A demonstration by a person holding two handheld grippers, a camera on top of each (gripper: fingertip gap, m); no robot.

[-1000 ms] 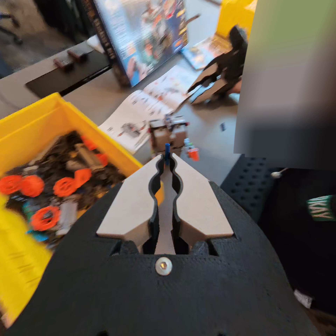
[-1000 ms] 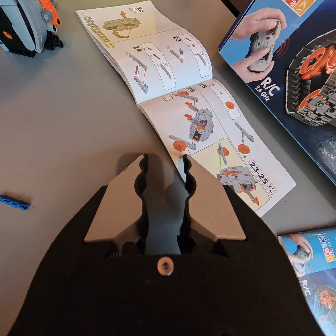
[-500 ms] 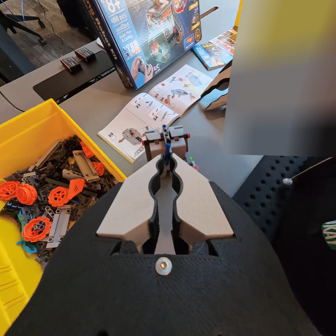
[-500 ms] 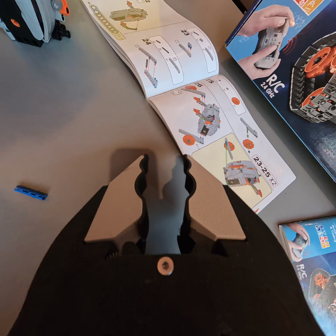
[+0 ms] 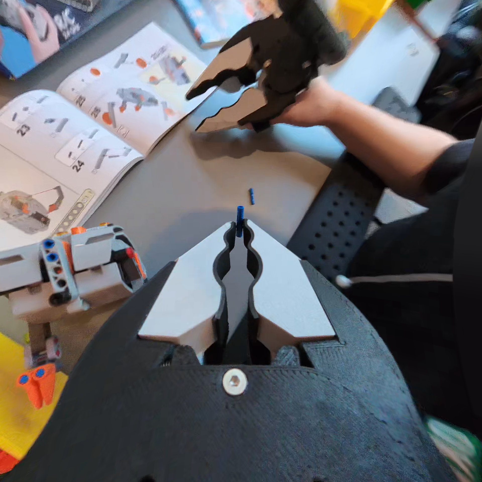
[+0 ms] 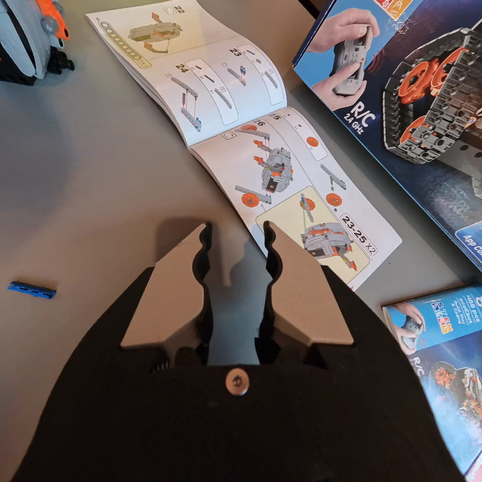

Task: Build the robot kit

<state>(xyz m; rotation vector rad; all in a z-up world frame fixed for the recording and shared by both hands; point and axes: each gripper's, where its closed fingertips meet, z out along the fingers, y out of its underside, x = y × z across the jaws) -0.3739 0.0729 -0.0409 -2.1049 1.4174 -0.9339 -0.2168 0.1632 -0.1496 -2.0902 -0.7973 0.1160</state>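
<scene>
My left gripper is shut on a small blue pin that sticks up from its tips, above the grey table. A second blue pin lies loose on the table just beyond; it also shows in the right wrist view. A grey, black and orange brick model stands at the left, and in the right wrist view at the top left. My right gripper is open and empty, low over the table at the edge of the open instruction booklet. It shows in the left wrist view, held by a hand.
A blue product box lies to the right of the booklet, with a smaller blue booklet near it. A yellow bin with an orange part sits at the lower left. A black perforated chair seat is past the table edge. Tip to tip, the grippers are about 20 cm apart.
My left gripper has swung right with the blue pin, from facing the yellow bin and model to facing the table edge and right gripper. My right gripper has opened wider and shifted slightly.
</scene>
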